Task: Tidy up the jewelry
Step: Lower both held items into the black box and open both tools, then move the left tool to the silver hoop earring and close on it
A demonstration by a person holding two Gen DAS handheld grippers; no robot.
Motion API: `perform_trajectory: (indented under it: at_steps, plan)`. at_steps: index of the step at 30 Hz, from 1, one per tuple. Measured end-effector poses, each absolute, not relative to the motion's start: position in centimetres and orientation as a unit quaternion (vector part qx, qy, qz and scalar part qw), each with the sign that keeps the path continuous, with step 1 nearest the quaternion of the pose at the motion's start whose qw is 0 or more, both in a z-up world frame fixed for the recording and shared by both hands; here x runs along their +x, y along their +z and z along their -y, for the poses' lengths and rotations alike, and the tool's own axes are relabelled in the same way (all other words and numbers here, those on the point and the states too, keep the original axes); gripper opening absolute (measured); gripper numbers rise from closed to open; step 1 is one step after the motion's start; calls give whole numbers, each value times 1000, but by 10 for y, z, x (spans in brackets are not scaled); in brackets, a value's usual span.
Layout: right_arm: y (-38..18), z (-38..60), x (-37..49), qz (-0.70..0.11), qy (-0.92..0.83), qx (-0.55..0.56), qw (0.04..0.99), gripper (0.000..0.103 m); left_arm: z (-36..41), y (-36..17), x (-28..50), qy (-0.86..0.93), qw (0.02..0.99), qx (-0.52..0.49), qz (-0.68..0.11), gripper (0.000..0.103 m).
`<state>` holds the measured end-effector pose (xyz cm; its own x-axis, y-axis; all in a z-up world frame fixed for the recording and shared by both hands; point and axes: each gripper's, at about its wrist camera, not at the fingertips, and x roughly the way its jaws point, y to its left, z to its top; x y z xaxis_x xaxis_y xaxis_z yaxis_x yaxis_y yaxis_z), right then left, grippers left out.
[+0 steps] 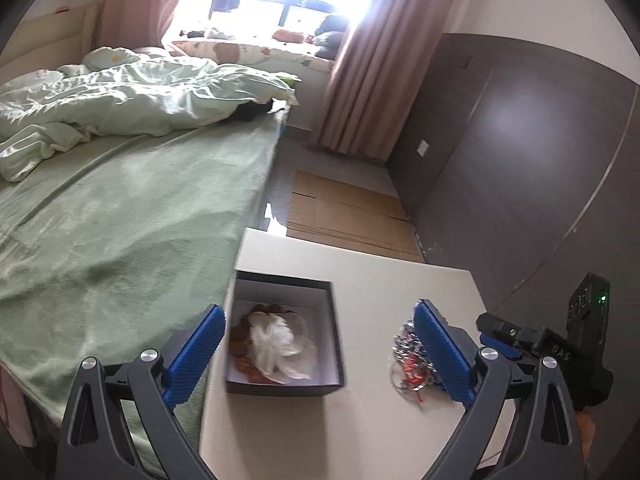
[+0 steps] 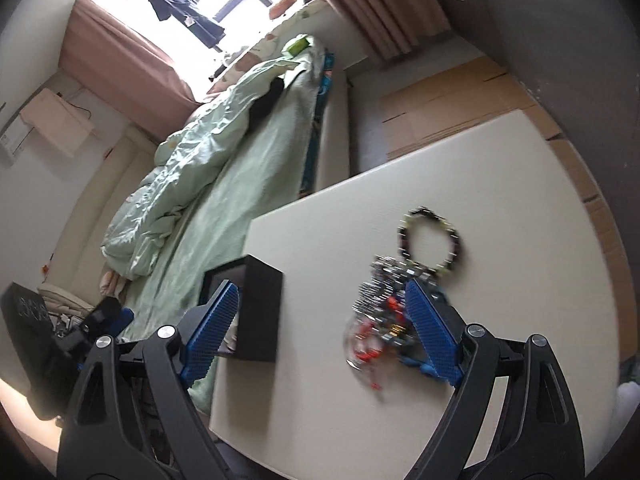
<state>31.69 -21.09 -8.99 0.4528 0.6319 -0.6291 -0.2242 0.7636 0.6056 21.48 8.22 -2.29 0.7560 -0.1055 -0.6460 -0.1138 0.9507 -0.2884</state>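
Observation:
A black box (image 1: 338,344) with a white inside stands on the white table (image 1: 380,280) near its left edge. It holds brown beads (image 1: 240,336) and a crumpled clear bag (image 1: 276,344). My left gripper (image 1: 318,314) hangs open above the box with nothing between its fingers. A tangled pile of jewelry (image 1: 408,356) lies to the right, behind the right finger. In the right wrist view my right gripper (image 2: 322,288) is open and empty over the table (image 2: 320,240), between the box (image 2: 260,312) and the pile (image 2: 380,316). A dark bead bracelet (image 2: 432,240) lies just beyond the pile.
A bed with a green blanket (image 1: 120,220) runs along the table's left side. Flattened cardboard (image 1: 344,208) covers the floor beyond the table. A dark wardrobe wall (image 1: 520,140) stands on the right. The other gripper's black body (image 1: 588,320) is at the table's right edge.

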Motion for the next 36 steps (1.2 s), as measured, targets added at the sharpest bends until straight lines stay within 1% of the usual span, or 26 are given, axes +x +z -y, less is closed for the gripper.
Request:
perform_trajectory:
  at_steps: [8,9,11,13,17,21,23,25,28,31,33,34,36]
  plan:
    - [-101,234,310,-465,226,233,824,84,-40,-34,220,-40,920,-140,-364,92]
    - [-103,237,309,-467,219,233,824,83,-35,-36,221,-44,919,-137,-368,92]
    - [-107,241,308,-473,212,234,822,75,-23,-42,223,-56,916,-131,-376,92]
    - [-112,245,308,-481,202,238,819,71,-13,-47,225,-64,915,-124,-380,92]
    - [-117,254,306,-486,191,241,818,67,6,-59,229,-90,910,-108,-389,92]
    - [-118,259,302,-488,184,239,819,66,20,-77,237,-112,902,-83,-407,92]
    - [-120,261,302,-492,180,237,818,60,25,-86,241,-120,899,-73,-415,92]
    - [-123,263,302,-497,177,237,816,57,32,-96,248,-130,894,-54,-425,91]
    - [-126,266,300,-502,167,237,815,56,37,-107,257,-138,889,-40,-436,89]
    - [-130,272,296,-507,160,238,813,51,42,-114,264,-144,885,-35,-441,89]
    - [-135,274,293,-512,156,244,809,50,46,-120,269,-153,882,-30,-445,89]
    - [-137,274,292,-515,155,246,806,47,48,-125,272,-159,880,-27,-447,89]
    - [-140,276,290,-520,151,247,803,46,52,-131,277,-165,876,-22,-453,89]
